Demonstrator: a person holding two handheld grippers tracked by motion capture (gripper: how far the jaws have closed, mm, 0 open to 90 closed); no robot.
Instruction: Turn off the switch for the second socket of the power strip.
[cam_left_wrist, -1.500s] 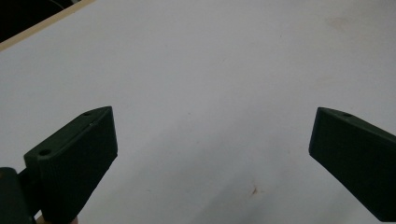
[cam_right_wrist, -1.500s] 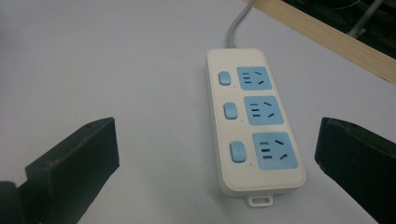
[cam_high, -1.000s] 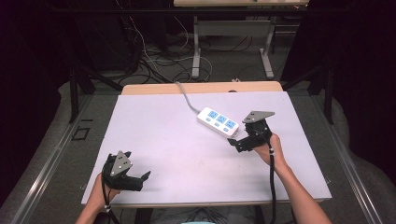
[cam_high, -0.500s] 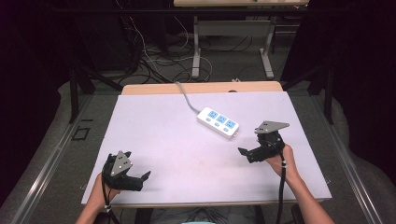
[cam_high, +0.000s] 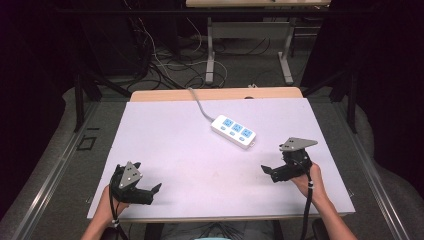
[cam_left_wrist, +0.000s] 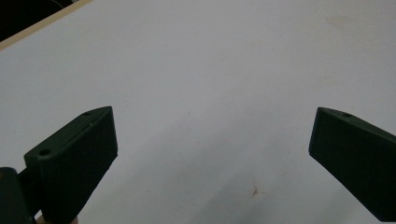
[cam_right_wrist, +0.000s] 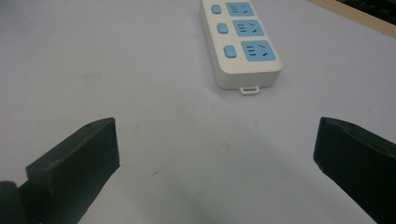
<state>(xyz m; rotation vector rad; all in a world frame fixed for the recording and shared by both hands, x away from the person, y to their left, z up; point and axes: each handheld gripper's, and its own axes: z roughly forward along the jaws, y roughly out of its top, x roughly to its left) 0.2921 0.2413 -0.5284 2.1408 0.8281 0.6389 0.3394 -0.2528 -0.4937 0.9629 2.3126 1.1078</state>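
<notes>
Strip (cam_high: 233, 131) lies mid-table, on the far right half of the table (cam_high: 175, 145), its cord (cam_high: 199, 102) running off the far edge. One table, one strip, three sockets and three switches on it, two grippers. Right gripper (cam_high: 272, 172), jaws wide apart and empty, sits near the strip; a careless reach could likely shove it or snag the cord. Left gripper (cam_high: 150, 192), also spread and empty, rests well apart.

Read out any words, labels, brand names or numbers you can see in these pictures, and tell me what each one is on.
None: no readable text.
The power strip bears only blue socket faces and blue buttons, no lettering that shows.
The left gripper, the right gripper and the white table carry no marks that can be made out.
</notes>
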